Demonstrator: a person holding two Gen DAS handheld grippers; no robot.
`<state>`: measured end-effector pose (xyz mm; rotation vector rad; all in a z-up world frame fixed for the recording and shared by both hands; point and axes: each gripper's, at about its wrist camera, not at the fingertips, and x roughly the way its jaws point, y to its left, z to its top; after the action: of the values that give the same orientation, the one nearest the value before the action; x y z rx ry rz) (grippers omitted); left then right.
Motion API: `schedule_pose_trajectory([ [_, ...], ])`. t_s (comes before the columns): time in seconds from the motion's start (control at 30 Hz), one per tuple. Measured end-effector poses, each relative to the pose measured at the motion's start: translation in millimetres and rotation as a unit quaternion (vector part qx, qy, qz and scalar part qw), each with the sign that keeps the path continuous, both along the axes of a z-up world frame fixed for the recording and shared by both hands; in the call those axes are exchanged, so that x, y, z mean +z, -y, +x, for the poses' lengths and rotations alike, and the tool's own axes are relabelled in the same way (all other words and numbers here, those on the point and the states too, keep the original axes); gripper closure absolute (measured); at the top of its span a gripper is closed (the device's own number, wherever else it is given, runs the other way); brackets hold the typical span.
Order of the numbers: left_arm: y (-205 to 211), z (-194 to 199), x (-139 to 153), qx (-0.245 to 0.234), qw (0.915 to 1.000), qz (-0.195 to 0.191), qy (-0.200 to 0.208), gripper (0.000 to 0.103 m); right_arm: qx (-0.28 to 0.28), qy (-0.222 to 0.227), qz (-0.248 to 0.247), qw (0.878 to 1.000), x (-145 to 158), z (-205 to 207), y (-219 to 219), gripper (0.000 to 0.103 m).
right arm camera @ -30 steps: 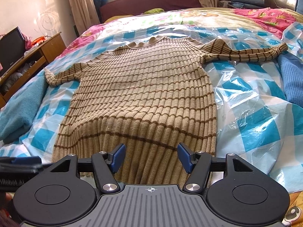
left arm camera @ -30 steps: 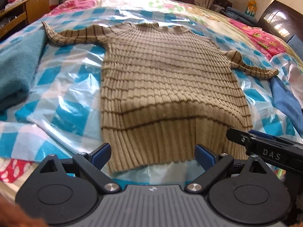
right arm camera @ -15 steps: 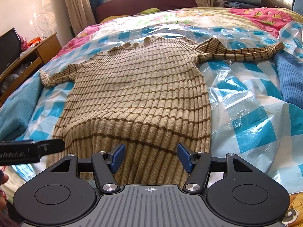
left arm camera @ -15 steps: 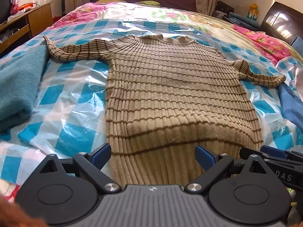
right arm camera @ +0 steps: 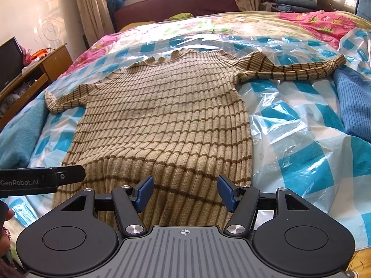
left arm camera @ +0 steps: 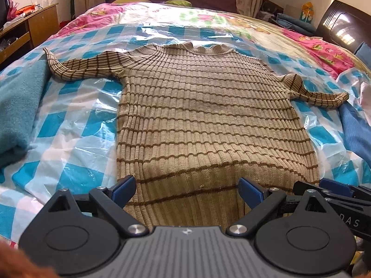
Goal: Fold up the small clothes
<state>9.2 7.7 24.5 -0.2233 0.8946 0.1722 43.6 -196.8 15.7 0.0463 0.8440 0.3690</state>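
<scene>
A tan ribbed sweater with thin brown stripes (left arm camera: 208, 120) lies flat and face up on a blue-and-white checked plastic sheet (left arm camera: 76, 125) on the bed, both sleeves spread out sideways. It also shows in the right wrist view (right arm camera: 162, 120). My left gripper (left arm camera: 187, 190) is open and empty, above the sweater's hem near its left part. My right gripper (right arm camera: 185, 192) is open and empty, above the hem's right part. The right gripper's side shows at the left wrist view's right edge (left arm camera: 336, 192). The hem itself is hidden behind both grippers.
A teal towel (left arm camera: 16, 111) lies left of the sweater. A blue knit garment (right arm camera: 354, 102) lies at the right, by the right sleeve cuff. A wooden desk (right arm camera: 34, 69) stands left of the bed. A dark headboard (left arm camera: 340, 27) is at the far right.
Both grippers have moved forward over the sweater's hem and the left one has shifted right toward its middle. Both stay open. The sweater has not moved.
</scene>
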Motion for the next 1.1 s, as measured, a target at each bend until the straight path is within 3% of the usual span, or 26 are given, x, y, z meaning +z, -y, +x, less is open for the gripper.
schedule_pose_trajectory([
  [0.57,2.3,10.2,0.2,-0.005,1.0000,0.004,-0.005,0.004,-0.002,0.005,0.011,1.000,3.1,11.6,3.5,0.042],
  [1.1,12.7,34.9,7.6,-0.023,0.9997,-0.006,0.007,0.004,-0.059,0.021,0.031,0.998,17.9,50.1,42.9,0.042],
])
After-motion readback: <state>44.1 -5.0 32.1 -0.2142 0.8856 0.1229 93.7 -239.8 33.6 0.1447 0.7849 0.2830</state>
